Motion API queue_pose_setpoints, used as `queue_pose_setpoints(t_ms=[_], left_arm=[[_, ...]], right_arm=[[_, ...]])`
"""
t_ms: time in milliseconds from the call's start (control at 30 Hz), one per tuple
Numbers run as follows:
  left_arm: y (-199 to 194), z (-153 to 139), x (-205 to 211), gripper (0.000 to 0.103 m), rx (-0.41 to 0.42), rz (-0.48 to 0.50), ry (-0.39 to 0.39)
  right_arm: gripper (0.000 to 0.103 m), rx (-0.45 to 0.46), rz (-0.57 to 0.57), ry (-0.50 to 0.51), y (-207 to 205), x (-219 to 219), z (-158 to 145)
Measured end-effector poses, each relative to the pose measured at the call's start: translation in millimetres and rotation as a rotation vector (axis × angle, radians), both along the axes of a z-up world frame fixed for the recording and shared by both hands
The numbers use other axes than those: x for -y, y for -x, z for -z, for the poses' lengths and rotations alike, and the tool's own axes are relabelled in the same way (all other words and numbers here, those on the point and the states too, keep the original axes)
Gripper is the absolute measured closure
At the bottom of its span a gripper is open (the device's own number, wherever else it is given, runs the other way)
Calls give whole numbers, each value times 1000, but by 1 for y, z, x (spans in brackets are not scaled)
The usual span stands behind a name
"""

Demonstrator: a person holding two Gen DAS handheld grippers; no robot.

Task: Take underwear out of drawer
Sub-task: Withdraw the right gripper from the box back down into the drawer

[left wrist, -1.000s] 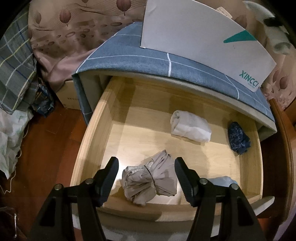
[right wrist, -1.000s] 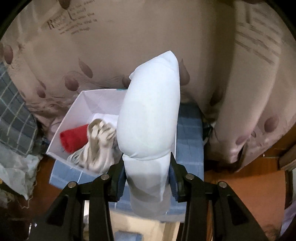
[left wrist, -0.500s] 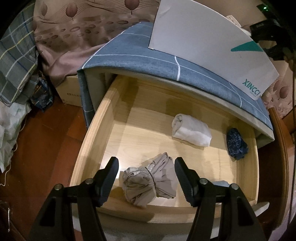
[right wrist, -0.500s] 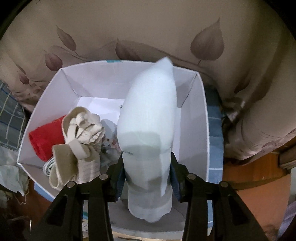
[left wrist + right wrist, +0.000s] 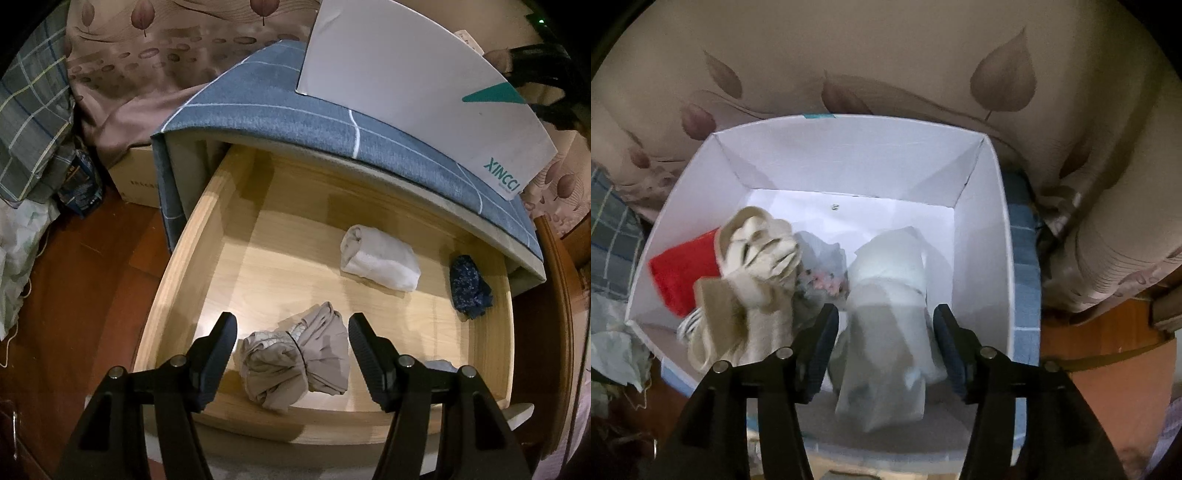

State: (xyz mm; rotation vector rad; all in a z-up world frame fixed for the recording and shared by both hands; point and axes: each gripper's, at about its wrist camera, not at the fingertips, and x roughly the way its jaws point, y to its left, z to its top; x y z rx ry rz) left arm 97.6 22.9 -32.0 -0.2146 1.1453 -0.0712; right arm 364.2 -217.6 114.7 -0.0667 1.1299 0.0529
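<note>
In the left wrist view the wooden drawer stands open. My left gripper is open above a crumpled beige underwear bundle near the drawer's front. A rolled white piece and a dark blue patterned piece lie further back. In the right wrist view my right gripper is open over the white box. A white underwear roll lies loose between the jaws inside the box, blurred. Beside it lie a beige rolled piece and a red piece.
The white box stands on the blue-checked cabinet top. A leaf-patterned curtain hangs behind. A cardboard box and piled cloth sit on the wooden floor at the left.
My right gripper moved down over the white box, opened and let go of the white roll, which dropped into the box. My left gripper drifted slightly and stays open over the beige bundle.
</note>
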Motion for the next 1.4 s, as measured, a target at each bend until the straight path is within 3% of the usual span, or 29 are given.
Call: queue_pose_setpoints(t_ms=[267, 467, 700, 800, 867, 1033, 1400], left_arm=[[0, 0, -1, 39, -13, -9, 1], [0, 1, -1, 39, -27, -13, -17], [-1, 5, -5, 39, -42, -26, -12], [-1, 5, -6, 39, -45, -31, -8], [-1, 6, -6, 39, -45, -31, -7], [-1, 6, -4, 39, -44, -23, -8], [-5, 9, -7, 39, -63, -33, 24]], right_arm=[[48, -20, -44, -41, 71, 20, -29], [47, -53, -61, -44, 126, 36, -19], [49, -123, -87, -34, 171, 46, 42], [58, -151, -114, -15, 177, 48, 76], [65, -176, -122, 3, 175, 50, 103], [69, -172, -154, 45, 164, 53, 147], [68, -163, -204, 211, 146, 46, 207]])
